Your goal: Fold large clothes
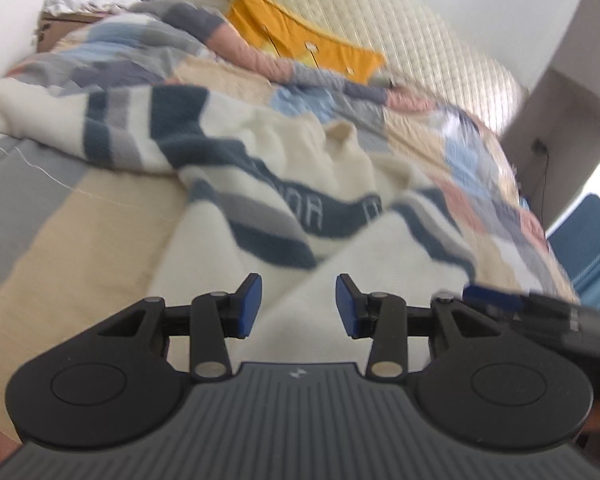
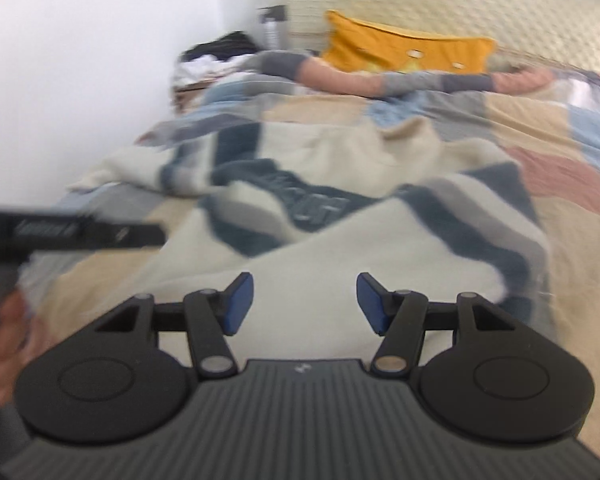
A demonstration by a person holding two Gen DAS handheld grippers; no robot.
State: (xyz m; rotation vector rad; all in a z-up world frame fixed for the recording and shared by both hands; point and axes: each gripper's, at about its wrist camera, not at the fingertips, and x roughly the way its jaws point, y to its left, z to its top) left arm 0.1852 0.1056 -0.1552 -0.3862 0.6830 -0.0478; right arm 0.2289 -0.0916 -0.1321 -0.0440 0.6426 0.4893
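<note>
Now we are holding both grippers low over the bed [image 1: 80,240], pointing down at a slant toward the cream sweater with dark blue and grey stripes [image 1: 300,168] that is lying spread across the patchwork quilt [image 1: 480,168]. In the left wrist view the left gripper [image 1: 299,306] is hanging with its blue fingers [image 1: 249,306] parted and nothing between them; only the plain cream fabric of the sweater's near fold is showing through the gap. The right gripper [image 2: 305,304] is likewise standing released, a little wider, with bare cream cloth beyond its fingers [image 2: 239,304] and no cloth pinched.

The relation that matters: from either gripper the sweater is lying straight ahead toward 12 o'clock, its body running away from us up the bed, with the lettered band crossing at about 12 and one sleeve trailing off toward 10 o'clock. A folded cream flap is reaching down to the fingers, so the nearest edge is just beyond both pairs. The two grippers are sitting side by side; the right one is showing at 3 o'clock in the left view, the left one at 9 o'clock in the right view. Neither seems clearly nearer, we judge.

A yellow garment [image 1: 300,40] is lying farther off at 12 o'clock against the quilted headboard [image 1: 420,40]. Both views are motion-blurred.
</note>
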